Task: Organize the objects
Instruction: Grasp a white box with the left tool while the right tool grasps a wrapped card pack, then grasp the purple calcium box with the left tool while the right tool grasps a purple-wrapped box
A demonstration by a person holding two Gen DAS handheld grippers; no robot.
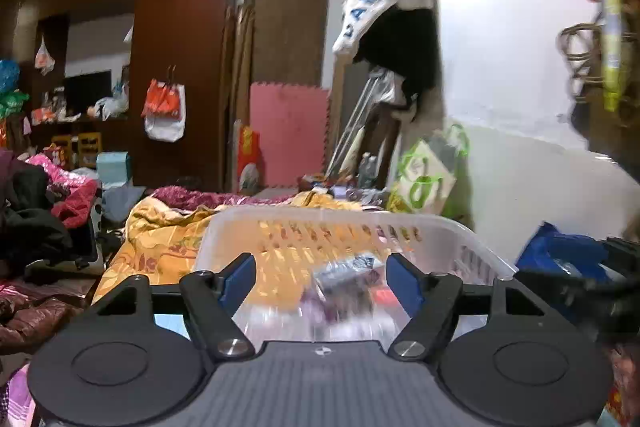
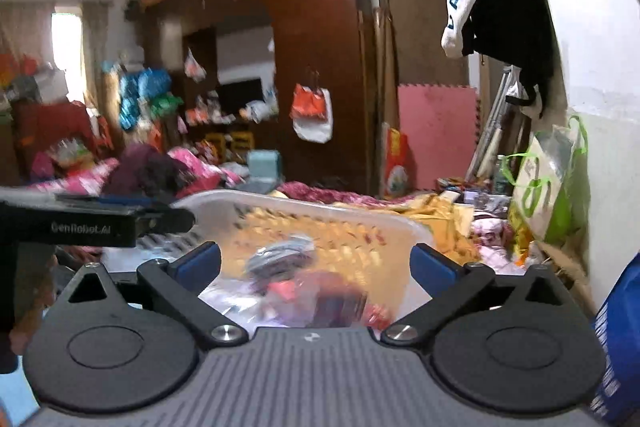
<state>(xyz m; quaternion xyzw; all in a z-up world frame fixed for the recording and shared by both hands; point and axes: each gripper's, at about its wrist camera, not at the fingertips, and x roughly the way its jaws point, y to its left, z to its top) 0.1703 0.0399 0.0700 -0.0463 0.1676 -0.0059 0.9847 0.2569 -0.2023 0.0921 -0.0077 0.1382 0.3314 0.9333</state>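
Left wrist view: left gripper [image 1: 320, 275] and right gripper [image 2: 316, 263] both spread wide and empty above the basket [image 1: 472, 233] on the bed, blurry packets [image 1: 348, 279] lying inside, so next pick should probably go in low, clear of the rim.

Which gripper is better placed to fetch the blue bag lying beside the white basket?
Probably the right gripper: the blue bag lies close on its side, and its jaws are open and empty.
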